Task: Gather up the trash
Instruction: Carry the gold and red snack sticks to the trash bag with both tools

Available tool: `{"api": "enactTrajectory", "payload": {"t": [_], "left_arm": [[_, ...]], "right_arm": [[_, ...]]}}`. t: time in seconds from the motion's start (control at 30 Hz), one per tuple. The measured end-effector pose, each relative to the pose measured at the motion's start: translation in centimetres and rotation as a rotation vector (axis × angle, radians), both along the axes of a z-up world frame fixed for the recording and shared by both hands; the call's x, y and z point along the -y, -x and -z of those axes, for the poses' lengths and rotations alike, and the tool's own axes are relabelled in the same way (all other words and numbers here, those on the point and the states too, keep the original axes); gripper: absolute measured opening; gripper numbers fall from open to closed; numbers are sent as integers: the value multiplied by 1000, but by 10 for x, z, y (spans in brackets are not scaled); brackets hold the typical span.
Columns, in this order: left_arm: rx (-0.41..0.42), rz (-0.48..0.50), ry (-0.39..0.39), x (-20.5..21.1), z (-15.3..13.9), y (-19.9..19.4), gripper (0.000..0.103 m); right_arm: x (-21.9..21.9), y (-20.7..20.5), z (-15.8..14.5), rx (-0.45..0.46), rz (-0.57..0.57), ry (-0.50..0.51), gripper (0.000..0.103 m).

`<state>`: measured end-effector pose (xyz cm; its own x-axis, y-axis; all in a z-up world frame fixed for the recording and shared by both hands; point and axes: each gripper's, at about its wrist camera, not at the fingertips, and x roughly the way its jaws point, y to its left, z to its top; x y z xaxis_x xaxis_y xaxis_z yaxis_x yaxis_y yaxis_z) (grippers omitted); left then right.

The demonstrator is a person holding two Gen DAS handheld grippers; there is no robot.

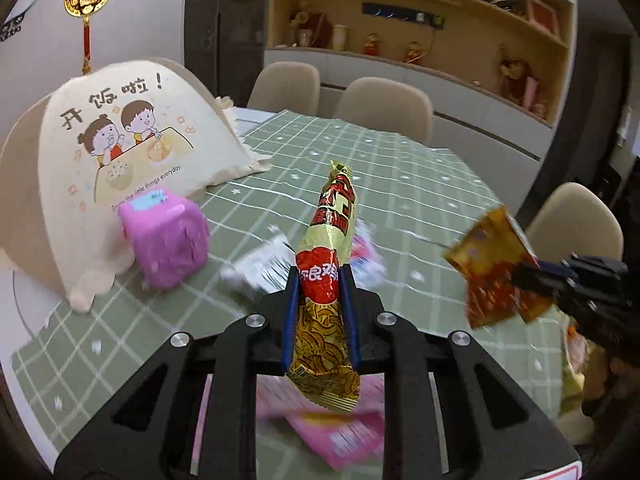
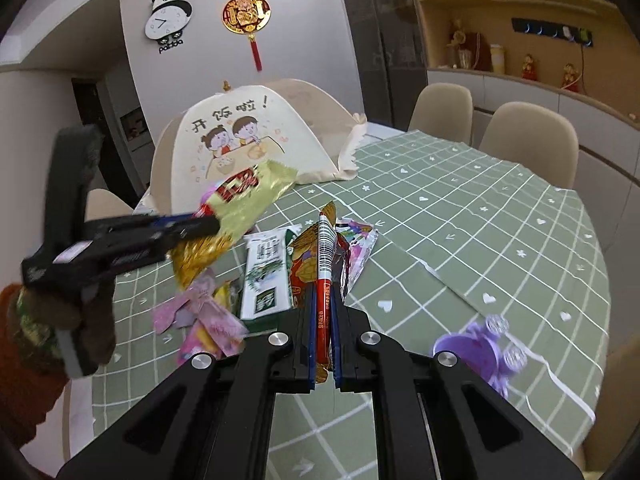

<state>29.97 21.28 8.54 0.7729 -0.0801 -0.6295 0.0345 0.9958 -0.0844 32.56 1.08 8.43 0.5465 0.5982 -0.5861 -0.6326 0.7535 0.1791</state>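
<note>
**Both tongs loaded: carry the wrappers off the table cleanly**

With each hand already gripping a wrapper, the step in hand looks like the carry to wherever the trash goes. No bin shows in either view.

The left gripper [image 1: 319, 284] is clamped nearly closed across the middle of a long yellow wrapper [image 1: 326, 264], which sticks out toward 12 o'clock and hangs below the jaws. The right gripper [image 2: 325, 320] is pinched almost fully closed on a flat red wrapper [image 2: 323, 292], held edge-on. In the left view that packet [image 1: 496, 268] floats at 3 o'clock, clear of the tablecloth [image 1: 420, 184].

Both packets are light and slick foil, so I judge the grip should stay firm and the swing smooth; a jerk could let one slide out.

More trash lies on the cloth: a white-green packet [image 2: 266, 276] at 10 o'clock of the right jaws, pink wrappers [image 2: 208, 320] at 9 o'clock. Keep the dangling ends above these. A pink cube [image 1: 164, 240] and a purple toy [image 2: 480, 348] sit apart.
</note>
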Motion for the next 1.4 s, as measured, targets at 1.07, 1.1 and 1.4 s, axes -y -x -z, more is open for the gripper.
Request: {"api": "enactTrajectory", "payload": {"t": [1.07,1.1,1.4], "left_arm": [[35,358,164,239,10,92,19],[31,374,168,250,12,92,19],[-34,515,192,351,45,90,19]], "right_arm": [[246,134,4,87,373,-79,8],[259,137,7,84,396,-80,8],[339,166,37,58,538,-49,8]]}}
